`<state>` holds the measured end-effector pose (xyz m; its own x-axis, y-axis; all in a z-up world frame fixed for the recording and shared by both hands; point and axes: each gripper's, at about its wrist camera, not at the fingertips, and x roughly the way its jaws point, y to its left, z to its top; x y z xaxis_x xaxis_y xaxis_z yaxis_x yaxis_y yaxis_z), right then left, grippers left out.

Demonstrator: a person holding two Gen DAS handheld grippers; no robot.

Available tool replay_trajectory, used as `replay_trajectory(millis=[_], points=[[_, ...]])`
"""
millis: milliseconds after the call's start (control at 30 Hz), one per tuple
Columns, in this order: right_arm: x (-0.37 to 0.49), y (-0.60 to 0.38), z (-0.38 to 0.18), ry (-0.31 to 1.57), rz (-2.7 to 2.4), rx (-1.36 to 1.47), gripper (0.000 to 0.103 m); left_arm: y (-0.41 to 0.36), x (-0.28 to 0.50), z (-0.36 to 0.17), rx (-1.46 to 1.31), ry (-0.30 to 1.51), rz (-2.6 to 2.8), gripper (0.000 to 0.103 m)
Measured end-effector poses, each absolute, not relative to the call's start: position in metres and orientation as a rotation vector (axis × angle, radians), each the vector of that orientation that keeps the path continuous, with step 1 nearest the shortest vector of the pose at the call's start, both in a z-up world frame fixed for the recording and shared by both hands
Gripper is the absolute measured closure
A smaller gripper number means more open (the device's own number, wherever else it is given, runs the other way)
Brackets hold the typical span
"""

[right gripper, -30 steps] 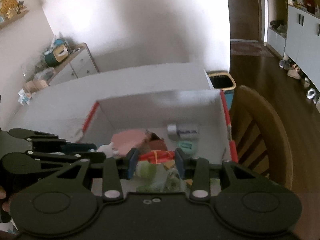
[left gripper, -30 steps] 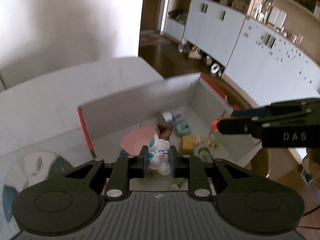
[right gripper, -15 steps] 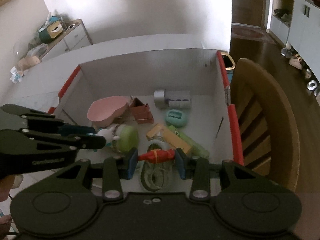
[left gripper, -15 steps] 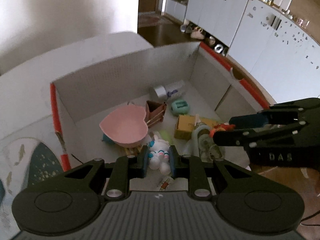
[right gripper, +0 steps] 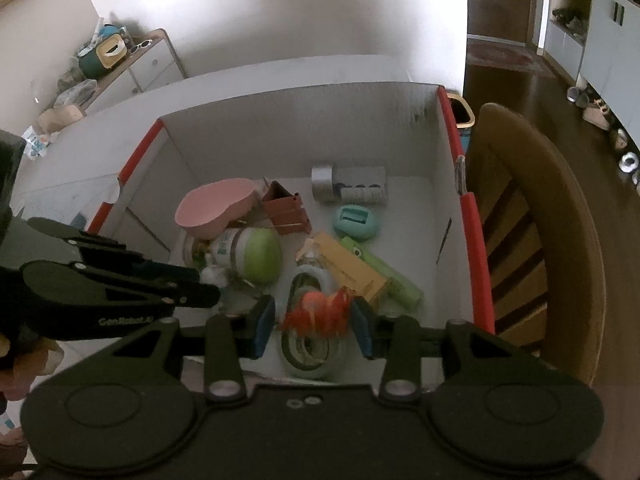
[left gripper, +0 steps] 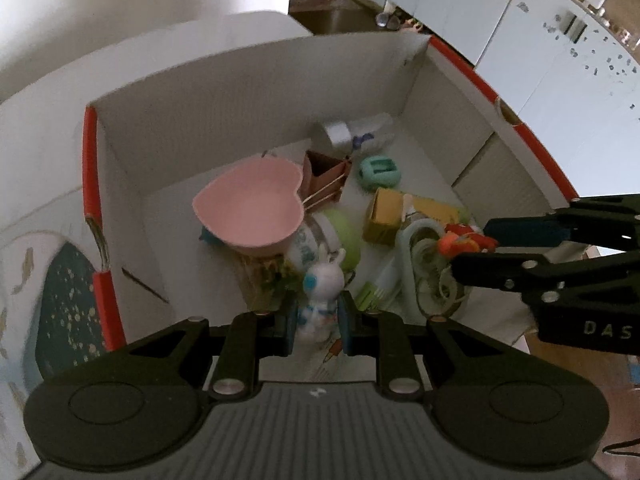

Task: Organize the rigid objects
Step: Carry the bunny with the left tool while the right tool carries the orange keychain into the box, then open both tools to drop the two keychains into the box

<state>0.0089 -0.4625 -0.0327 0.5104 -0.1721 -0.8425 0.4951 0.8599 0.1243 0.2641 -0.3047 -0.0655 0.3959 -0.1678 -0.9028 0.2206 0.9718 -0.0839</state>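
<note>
My left gripper (left gripper: 318, 326) is shut on a white rabbit figurine (left gripper: 322, 296) and holds it over the near end of a white cardboard box with red edges (left gripper: 90, 168). My right gripper (right gripper: 312, 324) is shut on a red-orange toy (right gripper: 320, 312), blurred, above a round roll (right gripper: 308, 344) in the same box (right gripper: 472, 240). In the left wrist view the right gripper (left gripper: 472, 248) shows at the right with the toy (left gripper: 460, 242). In the right wrist view the left gripper (right gripper: 208, 280) shows at the left.
The box holds a pink heart-shaped bowl (left gripper: 252, 204), a brown holder (left gripper: 326, 174), a teal item (left gripper: 378, 172), a yellow carton (left gripper: 388, 214), a green-lidded jar (right gripper: 252, 254) and a silver-capped tube (right gripper: 350, 184). A wooden chair (right gripper: 552, 248) stands right of the box.
Both grippers have moved forward and lower over the box with their toys still held. The box contents now lie closer below them.
</note>
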Motion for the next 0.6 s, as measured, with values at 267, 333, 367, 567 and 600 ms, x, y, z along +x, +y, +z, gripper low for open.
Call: replay_trajectory(millis=[267, 333, 367, 567, 600], points=[[0.003, -0.463, -0.026, 0.943, -0.446, 0.388, 0.053, -0.300, 0.260, -0.069, 0.053, 1.145, -0.257, 0.082], [0.002, -0.461, -0.024, 0.934, -0.456, 0.389, 0.051, -0.299, 0.258, -0.066, 0.059, 1.131, -0.265, 0.082], [0.002, -0.459, -0.022, 0.929, -0.462, 0.389, 0.050, -0.298, 0.256, -0.064, 0.062, 1.123, -0.270, 0.082], [-0.002, -0.445, -0.011, 0.877, -0.485, 0.389, 0.041, -0.291, 0.244, -0.050, 0.094, 1.056, -0.303, 0.082], [-0.002, -0.441, -0.008, 0.866, -0.491, 0.383, 0.040, -0.290, 0.241, -0.047, 0.099, 1.040, -0.307, 0.082]])
